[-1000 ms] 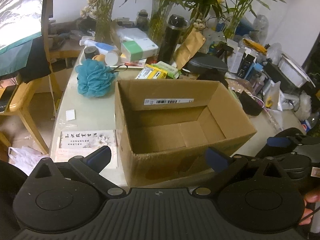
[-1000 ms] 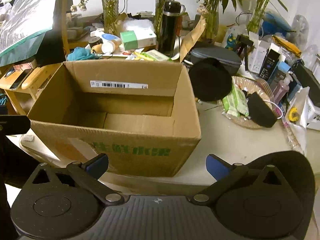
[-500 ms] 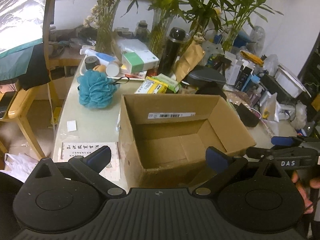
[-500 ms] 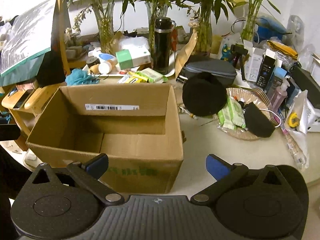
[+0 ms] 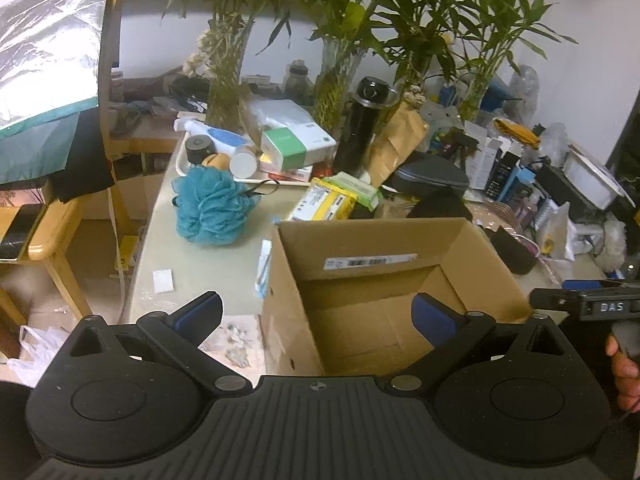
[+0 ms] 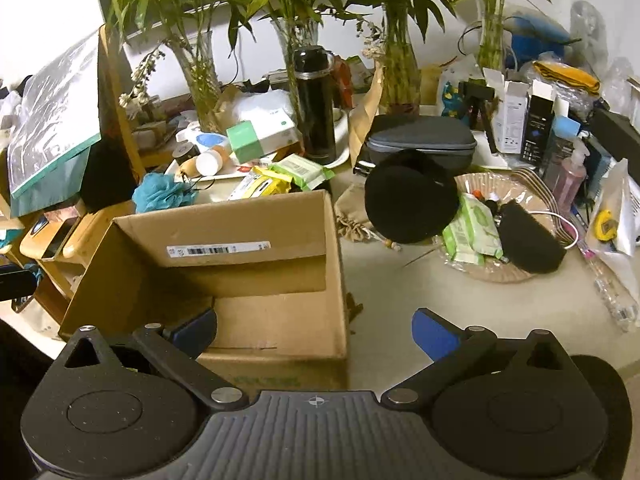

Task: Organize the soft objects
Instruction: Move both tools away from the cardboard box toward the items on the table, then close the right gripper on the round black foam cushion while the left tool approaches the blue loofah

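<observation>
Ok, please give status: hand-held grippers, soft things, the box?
Left hand-held gripper open, empty. Right hand-held gripper open, empty. Cardboard box empty. Blue bath pouf on table, untouched; path clear.

"DAS" on the right tool (image 5: 592,306)

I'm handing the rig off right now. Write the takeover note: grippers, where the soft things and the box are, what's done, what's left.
Left gripper: open, holding nothing, above the box's near left side.
Right gripper: open, holding nothing, over the box's near right corner.
Cardboard box: open on the table, nothing visible inside.
Teal bath pouf: on the table left of the box, beyond its far corner.
Round black soft piece: right of the box, at the rim of the woven tray; a second black piece lies in that tray.
Done: nothing boxed. Left: probably all soft items still to go in.
</observation>
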### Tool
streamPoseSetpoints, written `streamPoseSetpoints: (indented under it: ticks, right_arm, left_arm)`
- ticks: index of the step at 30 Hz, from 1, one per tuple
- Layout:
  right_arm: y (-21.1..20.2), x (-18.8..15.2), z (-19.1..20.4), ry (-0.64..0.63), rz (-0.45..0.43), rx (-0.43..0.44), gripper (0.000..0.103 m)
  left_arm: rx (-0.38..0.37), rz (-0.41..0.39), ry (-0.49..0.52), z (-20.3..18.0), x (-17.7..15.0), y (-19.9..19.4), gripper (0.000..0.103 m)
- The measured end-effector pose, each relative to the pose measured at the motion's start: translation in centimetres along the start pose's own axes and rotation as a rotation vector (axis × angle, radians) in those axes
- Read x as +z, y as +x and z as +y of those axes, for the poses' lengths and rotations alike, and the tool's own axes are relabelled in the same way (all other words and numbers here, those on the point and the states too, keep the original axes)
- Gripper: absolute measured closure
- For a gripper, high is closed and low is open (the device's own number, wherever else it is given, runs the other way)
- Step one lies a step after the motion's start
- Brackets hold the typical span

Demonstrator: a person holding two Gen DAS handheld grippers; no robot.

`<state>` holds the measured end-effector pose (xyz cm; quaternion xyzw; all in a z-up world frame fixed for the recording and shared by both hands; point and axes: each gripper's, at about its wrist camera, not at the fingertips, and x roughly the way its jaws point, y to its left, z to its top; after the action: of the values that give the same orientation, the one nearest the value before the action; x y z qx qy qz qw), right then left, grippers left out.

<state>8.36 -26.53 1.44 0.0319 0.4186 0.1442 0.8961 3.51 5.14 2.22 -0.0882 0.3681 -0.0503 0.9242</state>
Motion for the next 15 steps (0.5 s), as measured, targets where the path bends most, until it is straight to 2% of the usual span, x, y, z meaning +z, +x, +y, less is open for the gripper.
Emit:
streamPoseSetpoints:
  ticks: [7, 11, 15]
  right_arm:
    - [-0.1, 1.0, -1.6, 0.004, -0.049, -0.037, 0.000]
    - [0.5, 1.7, -2.7, 0.004, -0.078, -0.122, 0.000]
    - [1.1, 1.9, -3.3, -0.054, -0.122, -0.209, 0.000]
  left_arm:
    - [0.029, -0.010, 0.014, 1.2, 1.4, 0.9, 0.000]
    - [0.055, -0.044, 0.023, 1.8, 2.1, 1.1, 0.000]
    - [0.089, -0.062, 0.021, 2.6, 3.0, 1.7, 0.000]
